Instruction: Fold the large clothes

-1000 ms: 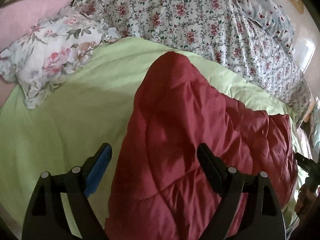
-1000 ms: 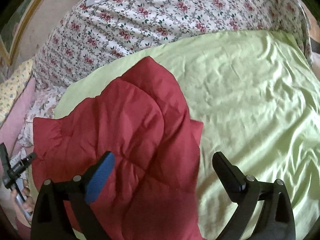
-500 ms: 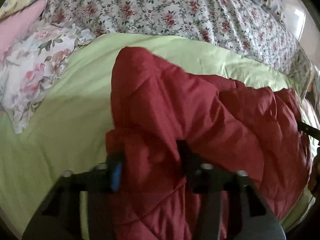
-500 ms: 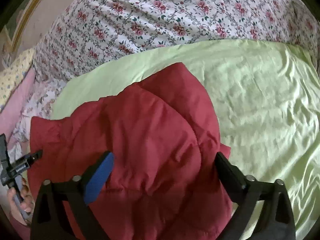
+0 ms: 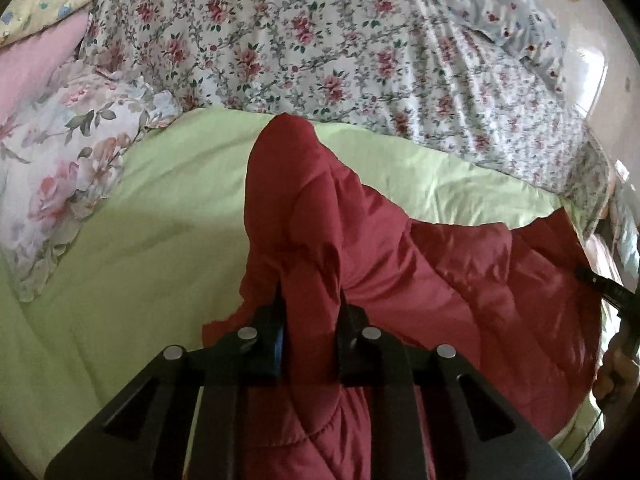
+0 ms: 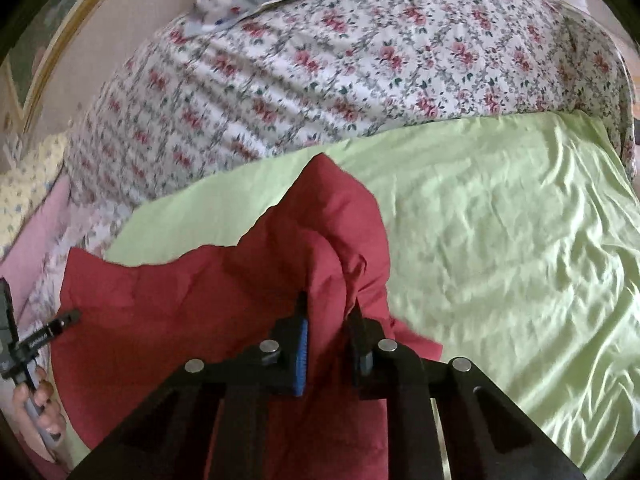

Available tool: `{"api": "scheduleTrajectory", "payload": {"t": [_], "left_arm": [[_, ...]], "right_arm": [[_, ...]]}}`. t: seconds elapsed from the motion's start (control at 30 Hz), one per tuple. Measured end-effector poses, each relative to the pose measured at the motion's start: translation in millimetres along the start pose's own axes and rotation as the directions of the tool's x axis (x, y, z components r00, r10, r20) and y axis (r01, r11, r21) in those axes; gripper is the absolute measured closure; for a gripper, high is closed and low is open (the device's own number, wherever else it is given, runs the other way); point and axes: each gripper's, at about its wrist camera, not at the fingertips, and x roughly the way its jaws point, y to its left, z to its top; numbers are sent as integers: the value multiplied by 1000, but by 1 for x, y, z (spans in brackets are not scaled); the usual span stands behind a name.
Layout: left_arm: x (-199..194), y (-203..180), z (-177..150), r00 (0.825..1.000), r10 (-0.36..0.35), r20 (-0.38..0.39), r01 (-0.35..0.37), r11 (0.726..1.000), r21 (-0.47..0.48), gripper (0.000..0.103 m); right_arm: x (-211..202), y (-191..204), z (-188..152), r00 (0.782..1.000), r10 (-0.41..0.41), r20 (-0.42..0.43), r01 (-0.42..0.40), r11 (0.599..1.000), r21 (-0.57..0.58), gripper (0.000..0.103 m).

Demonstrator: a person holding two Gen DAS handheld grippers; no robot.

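Gripping: left gripper (image 5: pixel 310 304) closing, right gripper (image 6: pixel 328 316) clamped, fingers pinching red quilted padded garment (image 5: pixel 400 264) on green bedsheet (image 6: pixel 500 240). Risk: slippery bunched fabric slipping free when lifted.

Pale green sheet (image 5: pixel 120 264) beneath, rose-print bedspread (image 5: pixel 320 40) behind, floral pillow (image 5: pixel 60 160) beside pink pillow (image 5: pixel 36 64).

Left gripper (image 5: pixel 310 308) closing on pinched red fabric; right gripper (image 6: pixel 330 320) clamped likewise, both angled downward.
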Motion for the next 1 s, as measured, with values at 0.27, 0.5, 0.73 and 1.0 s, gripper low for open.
{"api": "scheduleTrajectory", "payload": {"t": [0.27,0.5,0.73,1.0], "left_arm": [[48,16,-13,995,-5,-95,-1,998,-64,87],[44,19,-18,996,-16,-87,8,996,-87,80],[39,28,-21,997,-22,-74,13,993,-121,69],[34,24,-22,998,9,-55,-15,994,-109,38]], "right_arm": [[44,-18,-10,996,-28,-83,32,998,45,89],[45,-20,-14,996,-29,-79,34,998,52,89],[47,-24,-14,997,-19,-81,25,997,74,78],[24,-19,-16,1000,8,-5,-8,997,80,26]]}}
